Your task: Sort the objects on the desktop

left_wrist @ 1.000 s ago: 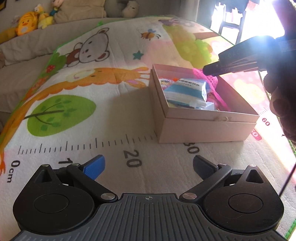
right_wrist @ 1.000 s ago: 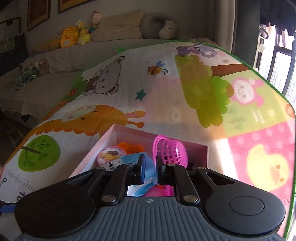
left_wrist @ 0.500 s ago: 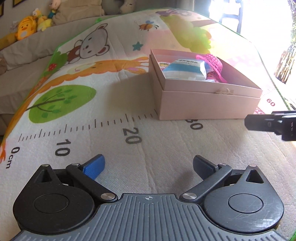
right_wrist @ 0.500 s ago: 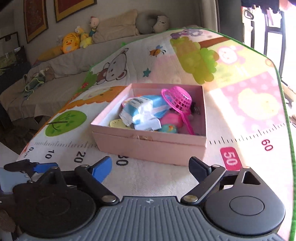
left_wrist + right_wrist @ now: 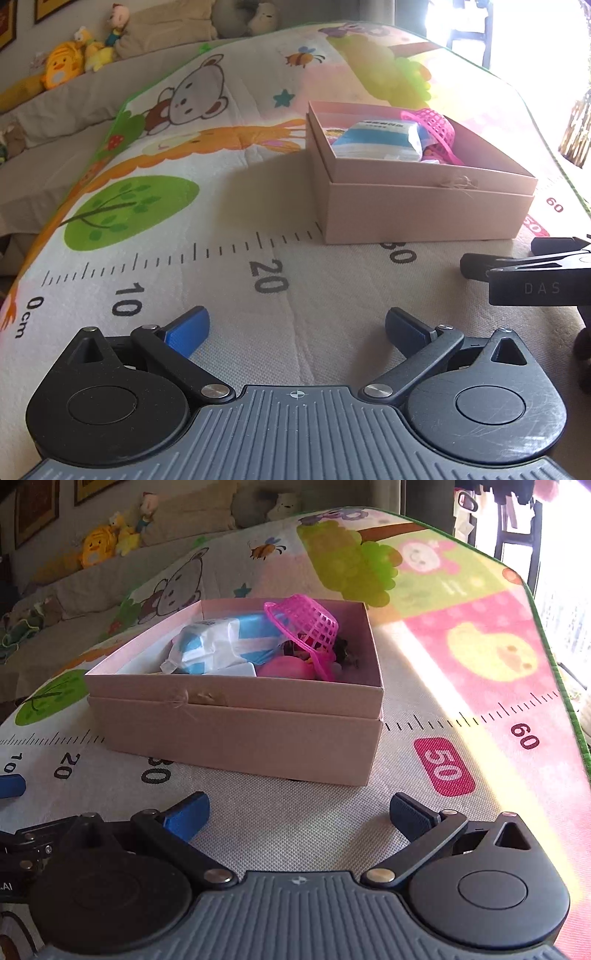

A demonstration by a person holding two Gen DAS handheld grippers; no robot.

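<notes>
Two Empty Claws, One Crowded Box

Both claws hang low over the cartoon-printed play mat [image 5: 229,155] on the near side of the pale pink cardboard box [image 5: 236,734], and neither carries anything. The left claw [image 5: 295,328] stands spread wide with bare mat between its blue pads. The right claw [image 5: 297,810] has just been opening and is now fully released, nothing between its fingers.

The sorted things sit inside the box: a blue-and-white soft packet [image 5: 225,642] lies on top, and a bright pink plastic mesh basket [image 5: 306,624] leans tilted against it near the far right corner, its rim poking above the box wall. That basket looks the weakest point to me; propped as it is, a nudge to the box could tip it out or roll it off the packet.

The two claws are also near each other, the right one's dark arm showing at the edge of the left view, so a careless swing might knock them together. No loose objects show on the mat, so the sorting looks nearly or wholly done.
</notes>
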